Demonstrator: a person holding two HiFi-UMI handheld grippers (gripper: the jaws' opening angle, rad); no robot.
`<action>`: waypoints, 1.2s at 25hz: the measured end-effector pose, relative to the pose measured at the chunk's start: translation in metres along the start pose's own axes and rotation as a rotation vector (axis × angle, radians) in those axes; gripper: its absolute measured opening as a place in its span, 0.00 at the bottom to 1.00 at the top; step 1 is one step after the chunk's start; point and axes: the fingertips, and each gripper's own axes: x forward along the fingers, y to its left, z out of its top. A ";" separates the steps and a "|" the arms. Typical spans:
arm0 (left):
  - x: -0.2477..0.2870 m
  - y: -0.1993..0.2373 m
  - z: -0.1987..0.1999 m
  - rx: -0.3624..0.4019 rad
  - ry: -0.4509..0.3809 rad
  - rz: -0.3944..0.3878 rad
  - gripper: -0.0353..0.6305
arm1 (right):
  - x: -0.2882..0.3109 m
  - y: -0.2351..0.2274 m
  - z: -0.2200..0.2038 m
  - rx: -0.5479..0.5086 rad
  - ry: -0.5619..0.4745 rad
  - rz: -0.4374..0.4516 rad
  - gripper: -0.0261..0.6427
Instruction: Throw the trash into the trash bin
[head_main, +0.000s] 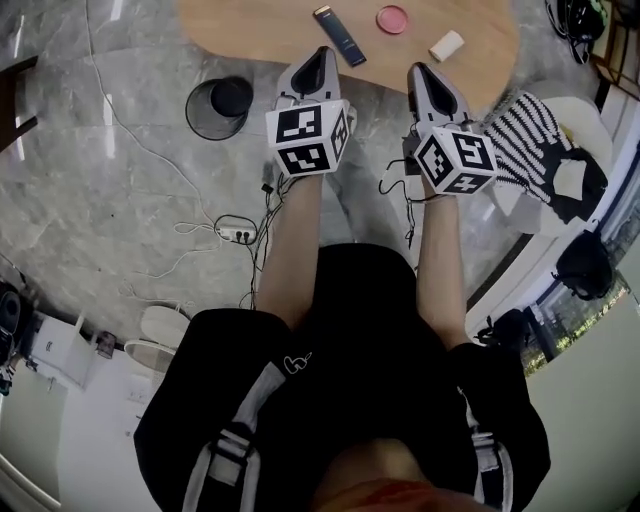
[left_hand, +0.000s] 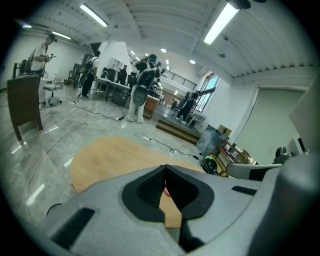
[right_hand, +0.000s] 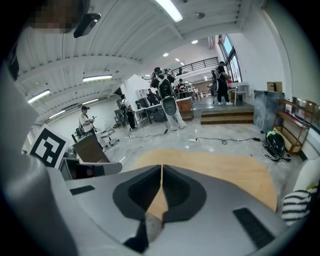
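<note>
On the wooden table (head_main: 260, 25) lie a dark blue flat box (head_main: 340, 35), a pink round lid (head_main: 392, 18) and a small white piece (head_main: 446, 45). A black mesh trash bin (head_main: 218, 107) stands on the floor left of the table's near edge. My left gripper (head_main: 322, 55) is over the table's near edge, just short of the blue box, its jaws shut and empty. My right gripper (head_main: 420, 72) is beside it, below the pink lid and left of the white piece, also shut with nothing in it. In the gripper views the left gripper (left_hand: 165, 168) and the right gripper (right_hand: 161, 166) both have their tips meeting above the tabletop (right_hand: 220, 167).
A power strip with cables (head_main: 237, 233) lies on the grey floor near the person's legs. A striped cloth on a white chair (head_main: 535, 140) and a black bag (head_main: 585, 265) are at the right. Desks, chairs and people stand far across the hall (left_hand: 142, 85).
</note>
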 end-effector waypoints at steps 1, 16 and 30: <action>0.004 0.004 -0.007 -0.001 0.008 0.003 0.06 | 0.007 -0.001 -0.007 -0.002 0.013 0.005 0.06; 0.047 0.063 -0.096 -0.016 0.102 0.068 0.06 | 0.087 -0.020 -0.113 0.017 0.115 0.035 0.06; 0.095 0.101 -0.173 -0.033 0.147 0.087 0.06 | 0.145 -0.039 -0.204 -0.043 0.191 0.056 0.06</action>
